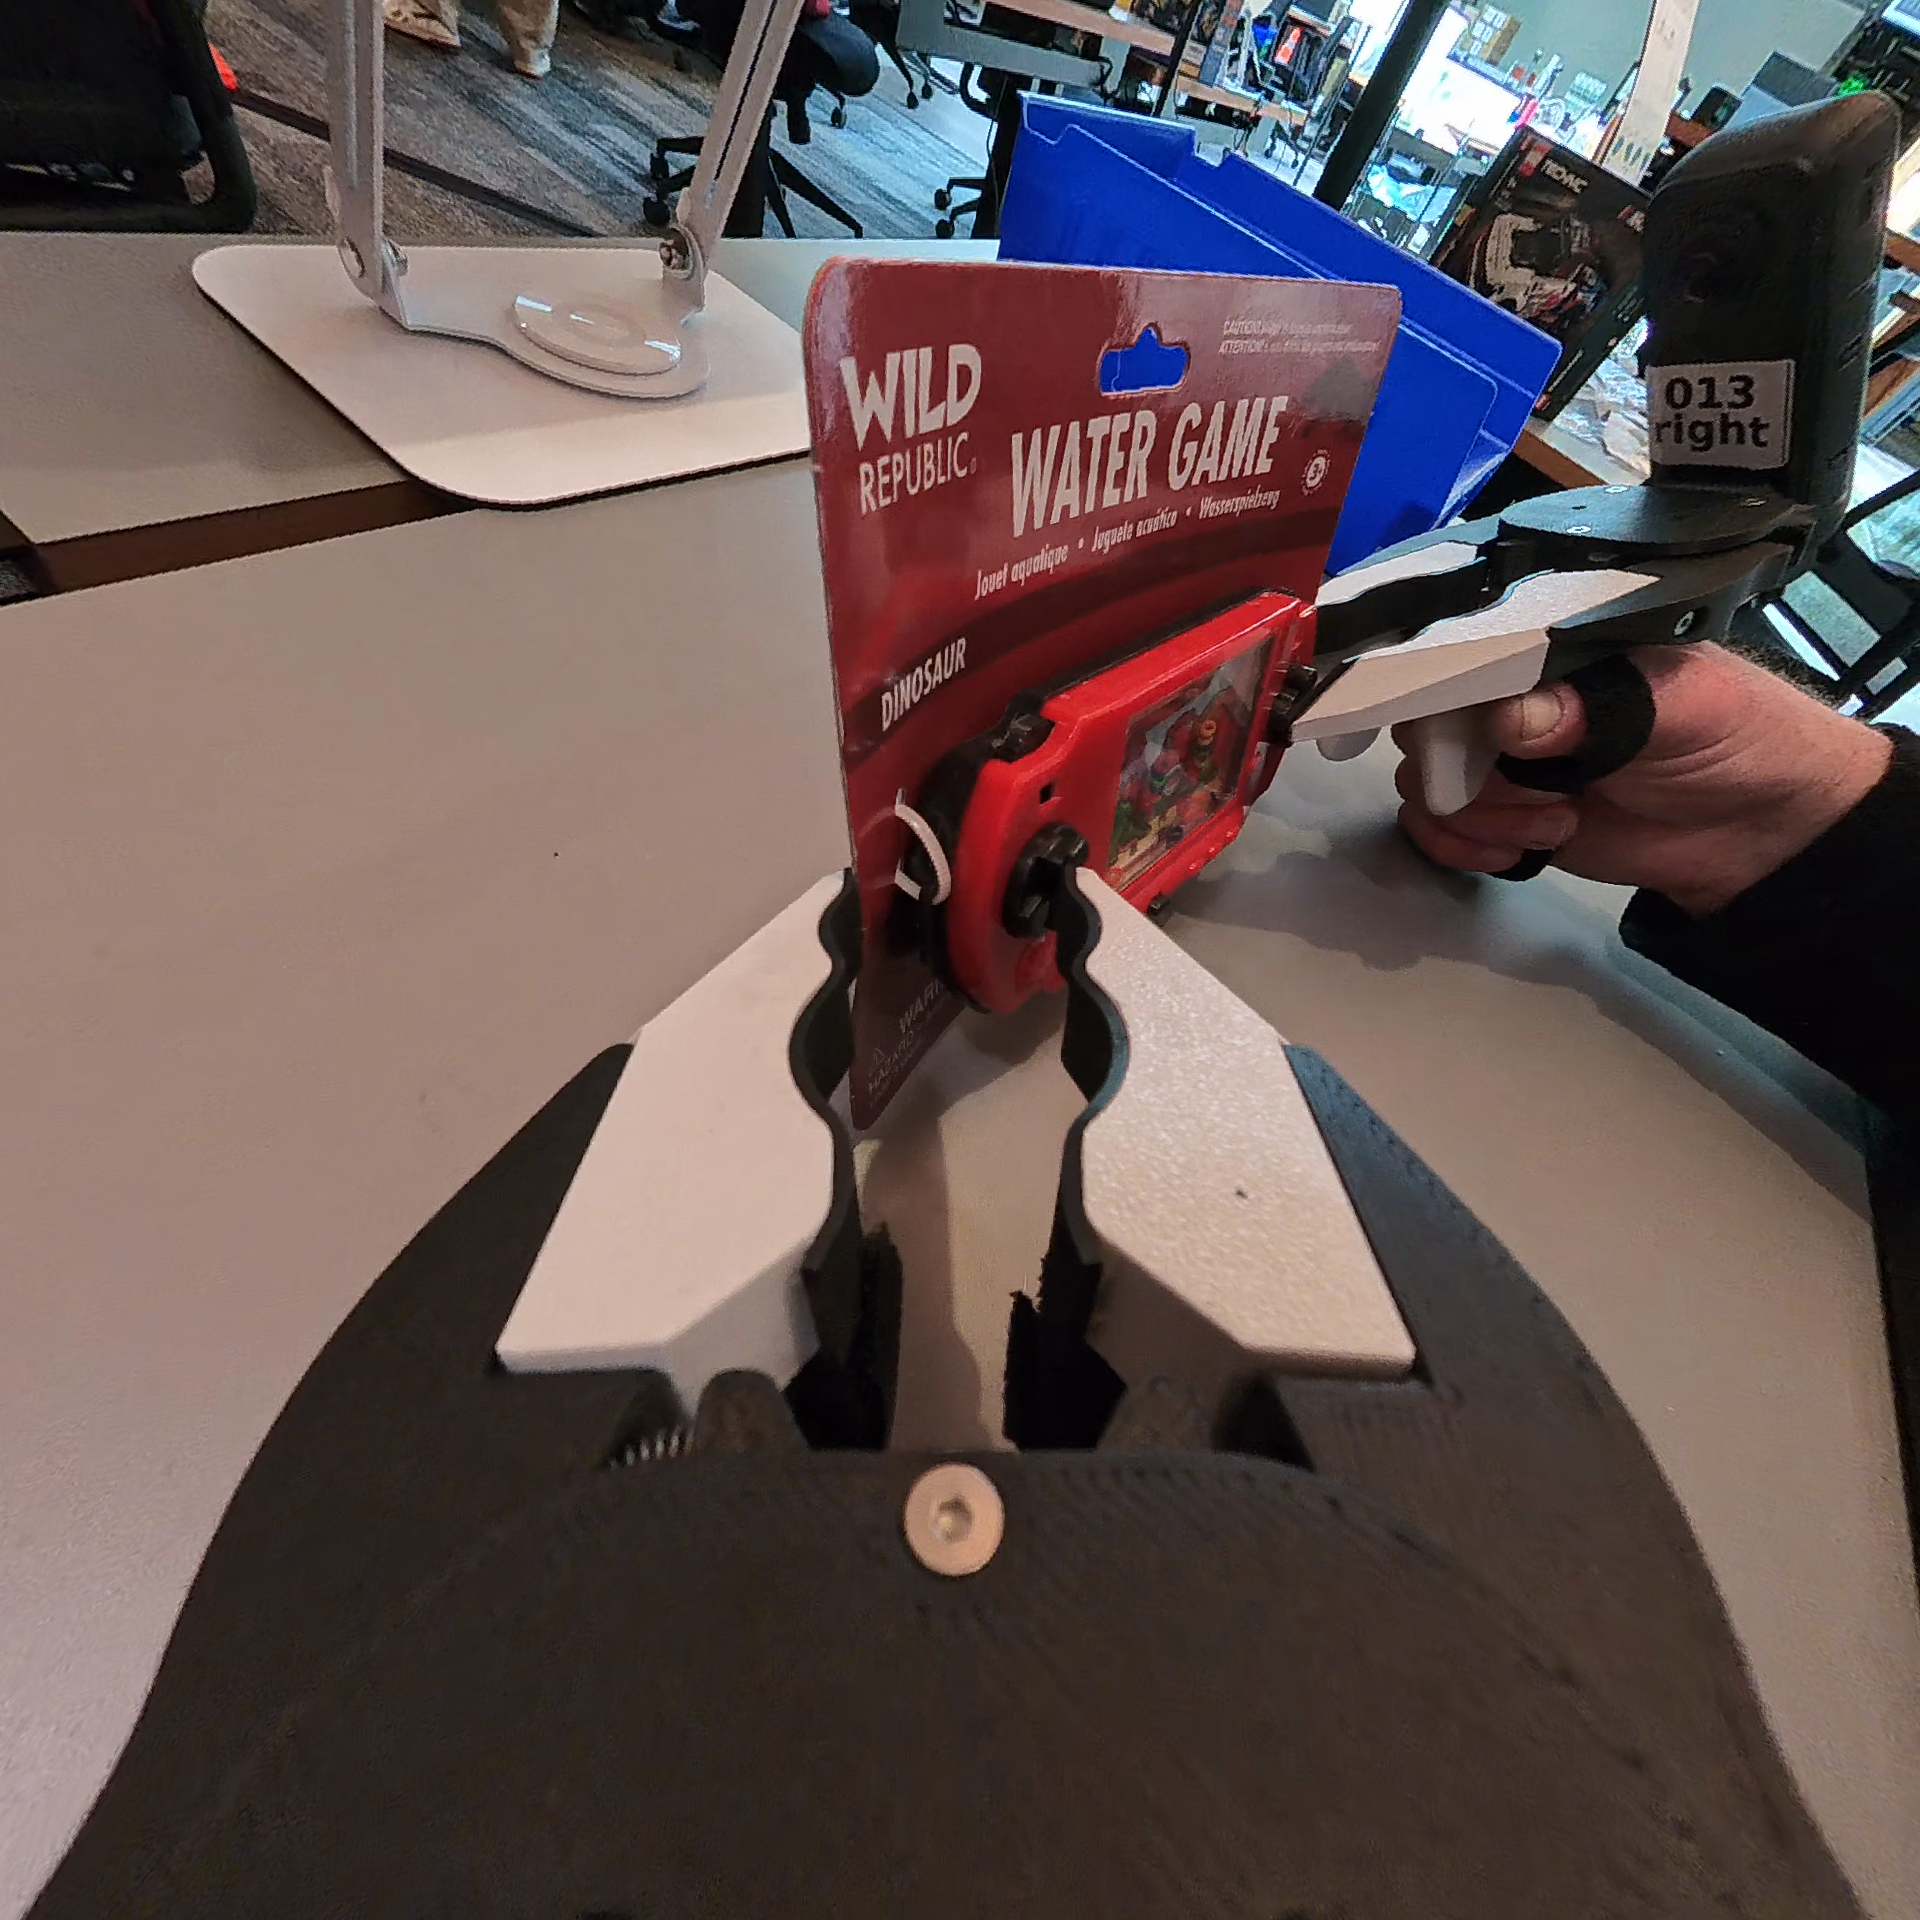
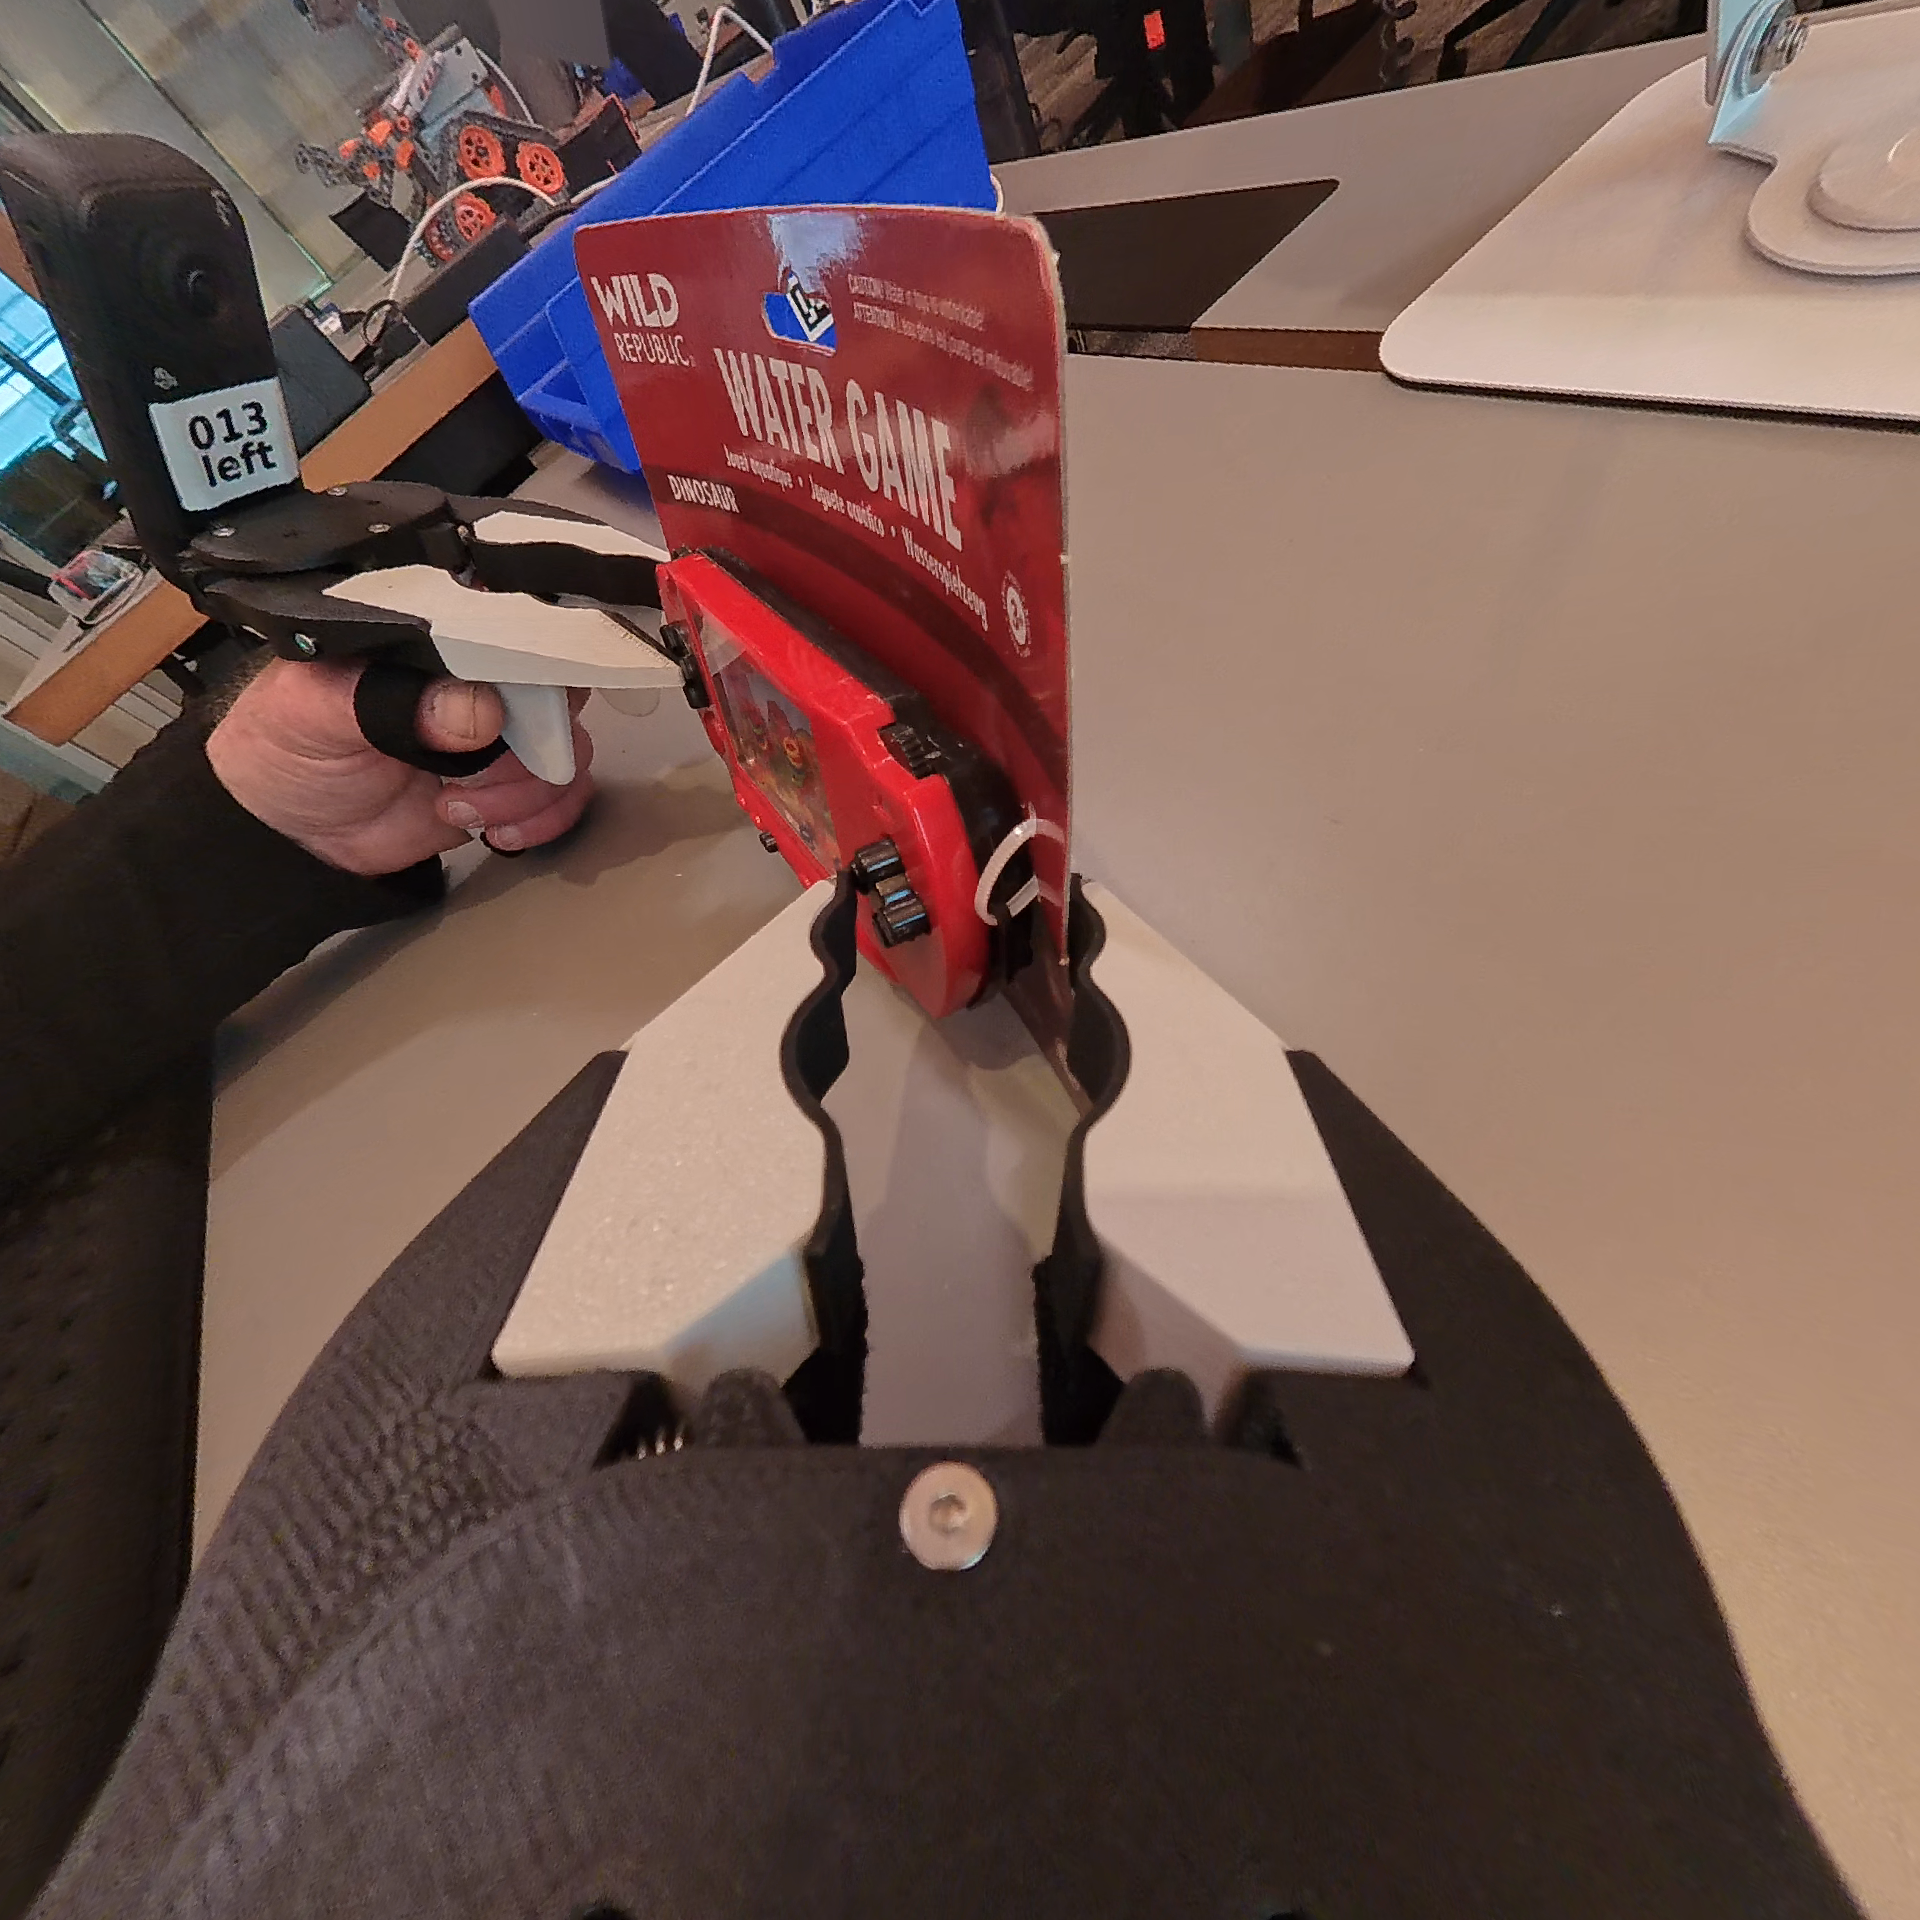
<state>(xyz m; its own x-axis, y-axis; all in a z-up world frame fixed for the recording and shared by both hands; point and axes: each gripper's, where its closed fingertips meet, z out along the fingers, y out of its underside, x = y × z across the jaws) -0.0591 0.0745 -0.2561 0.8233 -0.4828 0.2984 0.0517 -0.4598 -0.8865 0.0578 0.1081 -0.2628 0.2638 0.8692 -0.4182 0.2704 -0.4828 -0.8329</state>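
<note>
A: Left gripper [image 1: 961, 894]?
B: Clamped on one end of a red handheld toy game [image 1: 1127, 795] tied to a red backing card [image 1: 1091, 468]; card upright on the grey table [image 1: 416, 779].
A: Right gripper [image 2: 961, 899]?
B: Gripping the opposite end, toy and card edge between its fingers.
A: Surroundings?
B: Blue plastic bin [image 1: 1299, 249] just behind the card; white lamp base [image 1: 488, 364] well apart.

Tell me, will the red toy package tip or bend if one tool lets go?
Probably it tips: the red toy package stands upright on its narrow bottom edge. The thin card likely flexes; the toy adds weight low down.
</note>
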